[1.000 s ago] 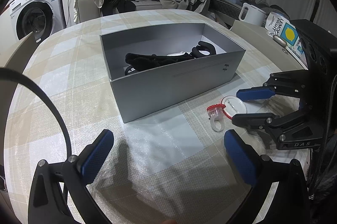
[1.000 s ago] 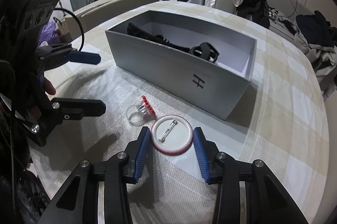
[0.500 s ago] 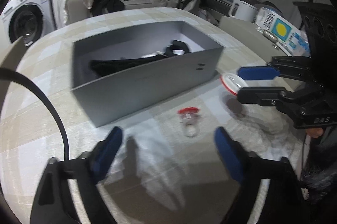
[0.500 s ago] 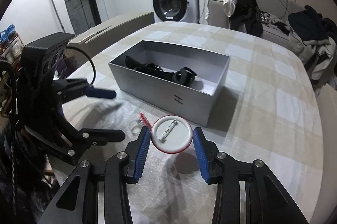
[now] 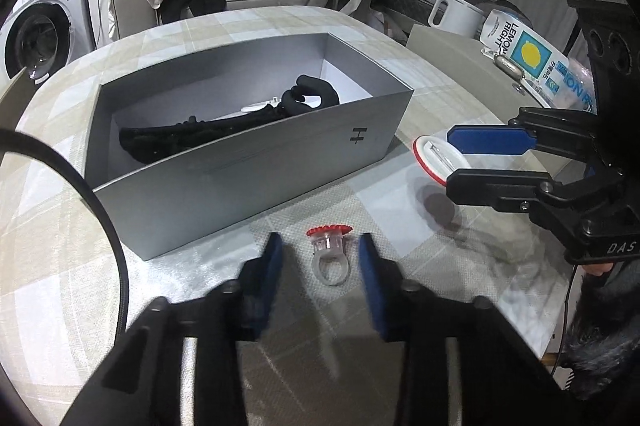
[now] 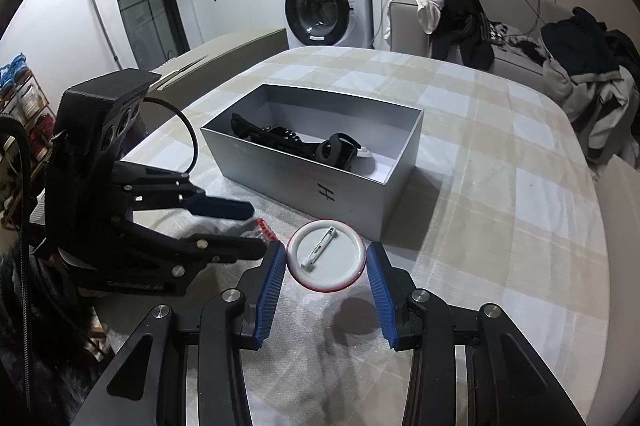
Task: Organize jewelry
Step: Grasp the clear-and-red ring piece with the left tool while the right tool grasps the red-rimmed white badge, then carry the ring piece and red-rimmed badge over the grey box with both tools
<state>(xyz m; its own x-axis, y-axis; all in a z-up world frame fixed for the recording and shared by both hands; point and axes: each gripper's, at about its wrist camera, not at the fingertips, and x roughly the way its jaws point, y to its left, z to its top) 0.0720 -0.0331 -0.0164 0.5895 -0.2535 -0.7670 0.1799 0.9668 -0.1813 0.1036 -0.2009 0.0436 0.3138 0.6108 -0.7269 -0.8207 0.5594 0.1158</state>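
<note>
Gripping the round pin badge (image 6: 326, 255) by its red rim, the right gripper (image 6: 326, 276) held it lifted above the table (image 6: 500, 154), just short of the grey box (image 6: 320, 186), its shadow lying on the cloth below. The left gripper (image 5: 320, 266) stood open, its blue pads either side of the toy ring (image 5: 329, 253) (clear band, red top), which lay on the table just before the box's front wall. The step in hand looked like a double pick-and-stow. Next, the badge would need carrying over the wall and releasing among the black pieces already inside, while the left jaws closed on the ring.
</note>
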